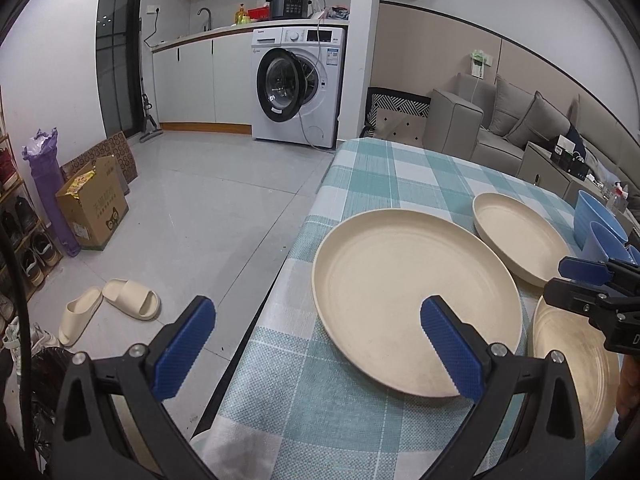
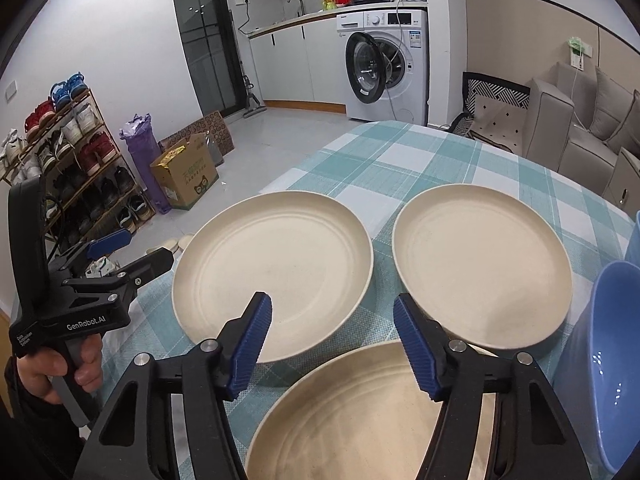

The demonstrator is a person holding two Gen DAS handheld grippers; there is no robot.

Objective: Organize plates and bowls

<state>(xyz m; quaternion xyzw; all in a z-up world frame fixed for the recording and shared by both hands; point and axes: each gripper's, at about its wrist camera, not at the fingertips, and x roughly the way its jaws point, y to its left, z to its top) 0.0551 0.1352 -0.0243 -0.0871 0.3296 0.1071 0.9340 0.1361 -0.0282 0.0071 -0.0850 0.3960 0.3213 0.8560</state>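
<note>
The near plate (image 2: 360, 412) lies on the worktop (image 2: 420, 160) directly under the right gripper (image 2: 332, 344), whose half-open jaws hold nothing; the left gripper (image 1: 316, 344), spread wide and empty, is set farther off.

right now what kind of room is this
Most likely a small home apartment, kitchen and living area combined: a washing machine under the counter, a grey sofa, and a checked-cloth dining table.

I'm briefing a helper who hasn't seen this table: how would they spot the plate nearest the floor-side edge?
Start at the teal-and-white checked tablecloth. Three round cream plates lie on it; take the cream plate nearest the edge facing the shoe rack. Unlike the other two, it sits farthest from the blue bowls.
</note>
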